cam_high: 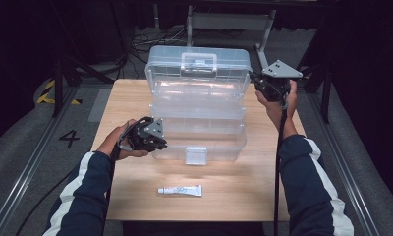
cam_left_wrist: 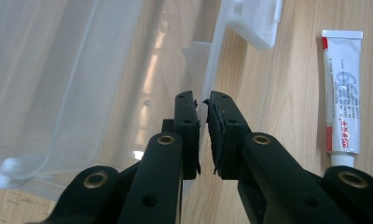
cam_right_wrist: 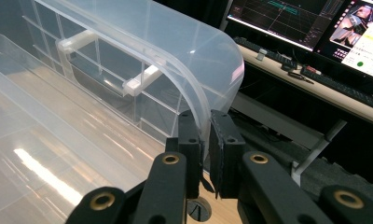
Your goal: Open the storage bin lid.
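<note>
I have the left gripper (cam_left_wrist: 202, 105) clamped on the box's (cam_high: 197, 105) front-left rim and the right gripper (cam_right_wrist: 206, 122) clamped on its raised lid (cam_right_wrist: 175, 60) near the tabletop's far right corner; thin slick plastic may slip, dropping the lid

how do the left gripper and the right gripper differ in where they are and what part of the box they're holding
The left gripper sits low at the clear box's near left corner, pinching the base's thin rim; the right gripper is raised at the far right, pinching the curved edge of the upright lid. The left works close to the white tube; the right is far from it. Both are shut on clear plastic edges.
</note>
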### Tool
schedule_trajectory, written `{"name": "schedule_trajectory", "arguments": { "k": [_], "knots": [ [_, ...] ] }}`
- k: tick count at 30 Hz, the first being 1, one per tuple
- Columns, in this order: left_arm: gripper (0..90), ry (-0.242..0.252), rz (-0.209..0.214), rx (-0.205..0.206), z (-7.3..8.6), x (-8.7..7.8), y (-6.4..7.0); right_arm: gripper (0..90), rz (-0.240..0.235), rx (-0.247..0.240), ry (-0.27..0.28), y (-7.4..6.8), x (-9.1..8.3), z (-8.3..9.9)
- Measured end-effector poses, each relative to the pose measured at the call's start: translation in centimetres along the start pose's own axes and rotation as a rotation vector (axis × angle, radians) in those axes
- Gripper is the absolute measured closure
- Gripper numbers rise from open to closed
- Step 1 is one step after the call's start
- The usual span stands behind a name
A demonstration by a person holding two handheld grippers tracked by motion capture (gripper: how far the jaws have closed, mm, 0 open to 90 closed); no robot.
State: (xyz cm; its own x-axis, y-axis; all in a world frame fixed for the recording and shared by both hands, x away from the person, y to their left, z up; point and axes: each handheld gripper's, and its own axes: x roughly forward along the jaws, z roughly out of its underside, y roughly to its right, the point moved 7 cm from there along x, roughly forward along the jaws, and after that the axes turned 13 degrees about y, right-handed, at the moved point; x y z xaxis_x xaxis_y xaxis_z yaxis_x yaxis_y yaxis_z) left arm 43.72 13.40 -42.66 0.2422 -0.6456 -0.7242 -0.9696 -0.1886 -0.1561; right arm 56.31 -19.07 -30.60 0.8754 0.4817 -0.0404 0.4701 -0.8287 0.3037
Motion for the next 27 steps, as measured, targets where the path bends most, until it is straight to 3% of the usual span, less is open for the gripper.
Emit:
{"name": "schedule_trajectory", "arguments": {
  "k": [27],
  "knots": [
    [82.6, -0.001, 0.004, 0.006, -0.1, 0.1, 0.0, 84.7, -0.002, 0.046, -0.018, 1.0, 1.7, 0.0]
  ]
}}
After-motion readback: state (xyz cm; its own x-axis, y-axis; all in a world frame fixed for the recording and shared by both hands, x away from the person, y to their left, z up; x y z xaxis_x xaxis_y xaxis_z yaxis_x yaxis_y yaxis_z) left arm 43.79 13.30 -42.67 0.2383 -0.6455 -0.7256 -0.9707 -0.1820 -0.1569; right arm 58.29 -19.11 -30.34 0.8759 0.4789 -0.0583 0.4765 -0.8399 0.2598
